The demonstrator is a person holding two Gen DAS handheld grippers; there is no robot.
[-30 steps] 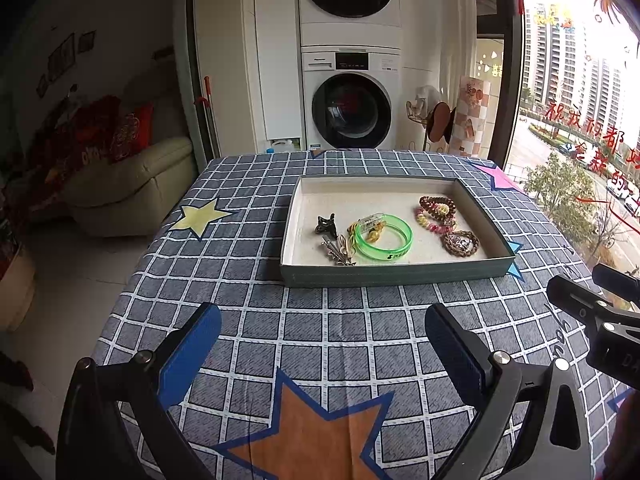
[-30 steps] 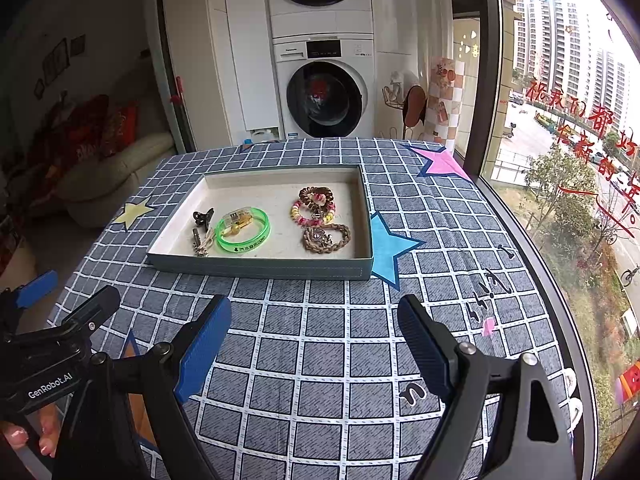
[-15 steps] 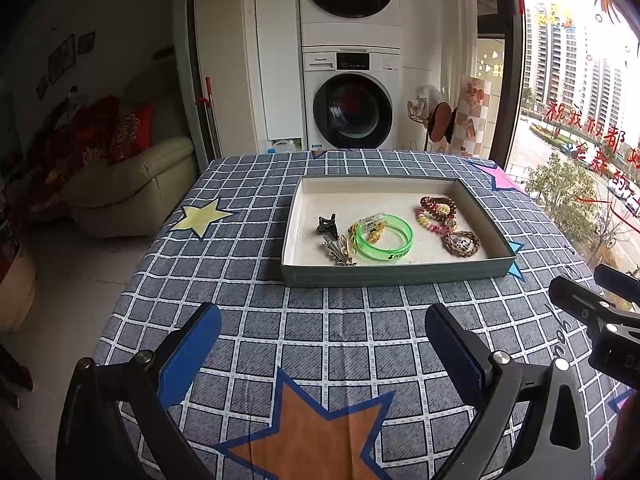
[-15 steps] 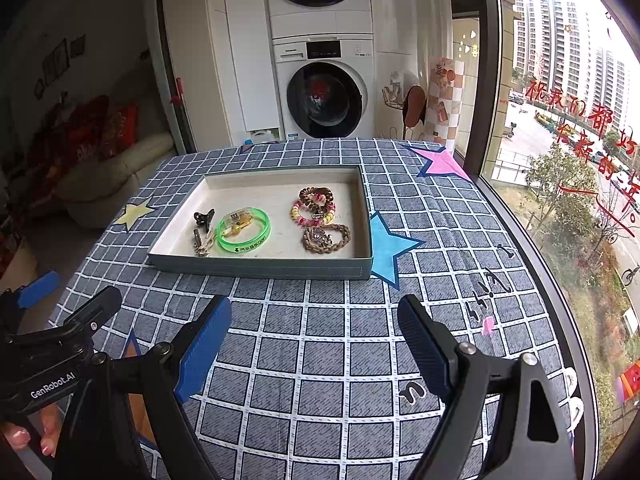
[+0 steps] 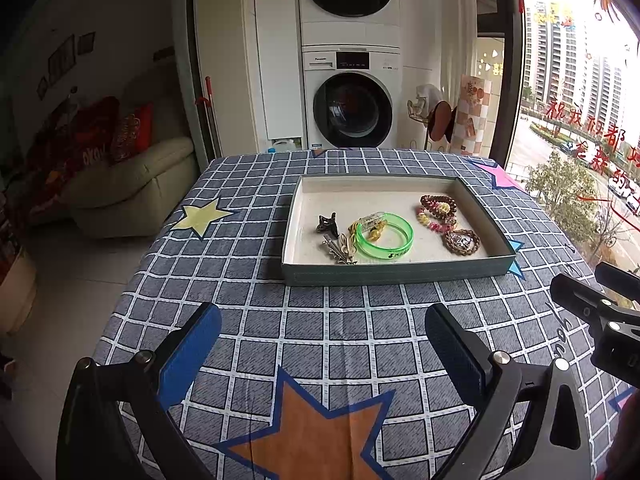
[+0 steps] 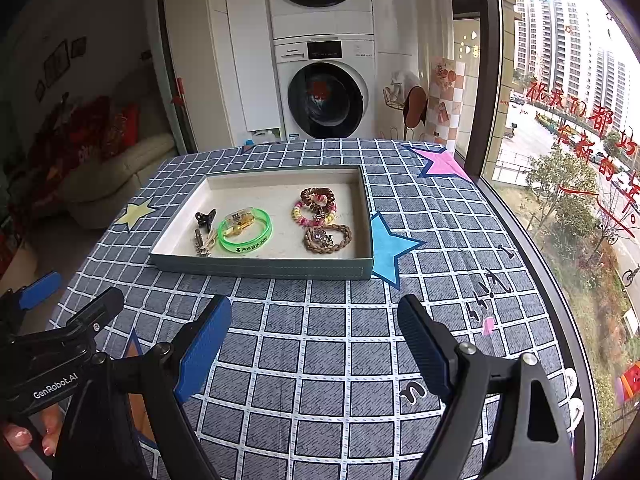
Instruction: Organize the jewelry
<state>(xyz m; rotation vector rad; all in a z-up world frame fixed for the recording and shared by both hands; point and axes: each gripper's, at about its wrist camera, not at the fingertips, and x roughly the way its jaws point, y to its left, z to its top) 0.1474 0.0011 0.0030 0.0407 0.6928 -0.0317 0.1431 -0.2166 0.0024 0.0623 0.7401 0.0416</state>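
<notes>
Both grippers — left gripper point(image 5: 320, 340) and right gripper point(image 6: 316, 330) — hover with jaws spread wide, empty, over bare tablecloth point(image 6: 312, 320). Jewelry sits inside 1 tray point(image 6: 260, 268) — its near rim ahead.

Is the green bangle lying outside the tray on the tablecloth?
No, the green bangle lies inside the tray, between the black hair claw and the beaded bracelets.
</notes>
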